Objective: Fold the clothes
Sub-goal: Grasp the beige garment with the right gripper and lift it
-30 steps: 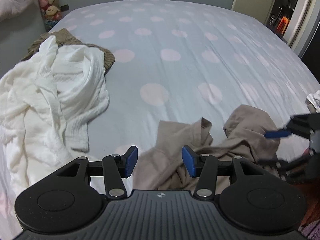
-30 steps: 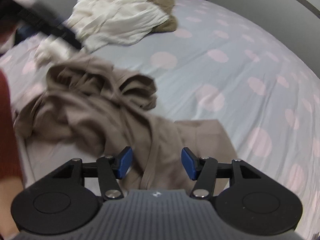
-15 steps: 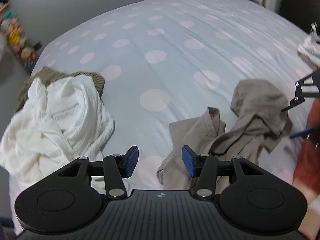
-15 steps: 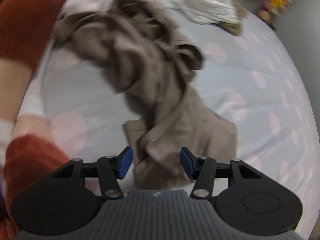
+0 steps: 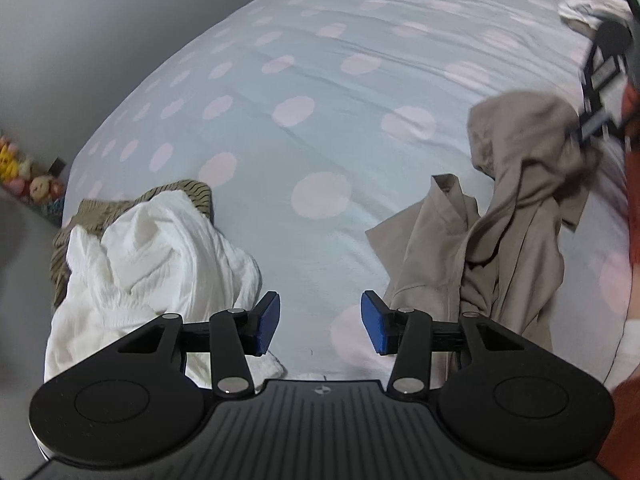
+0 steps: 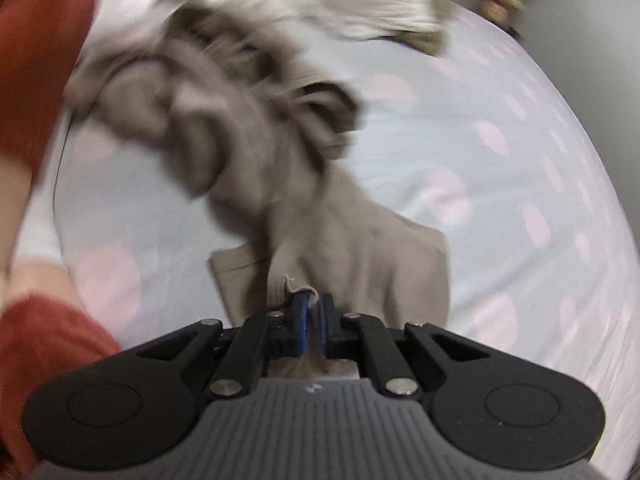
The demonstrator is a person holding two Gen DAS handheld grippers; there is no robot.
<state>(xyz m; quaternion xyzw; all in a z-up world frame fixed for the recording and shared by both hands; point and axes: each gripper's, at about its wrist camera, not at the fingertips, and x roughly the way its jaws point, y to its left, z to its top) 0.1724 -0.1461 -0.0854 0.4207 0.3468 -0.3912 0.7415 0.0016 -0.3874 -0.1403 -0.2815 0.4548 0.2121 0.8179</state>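
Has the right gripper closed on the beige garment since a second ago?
Yes. The right gripper has just closed its jaws, pinching the beige garment's near edge; they stood open over it before.

The right gripper (image 6: 314, 312), which stood wide apart over the beige garment (image 6: 340, 248) a moment ago, has just been closing and now pinches a fold of that cloth near its edge between the blue pads. The garment's far bulk looks lifted and bunched higher than before, though the right wrist view is smeared with blur. The left gripper (image 5: 320, 322) has narrowed its gap slightly with nothing between the pads, and its view has rolled, so the white clothes (image 5: 152, 256) now sit lower left.
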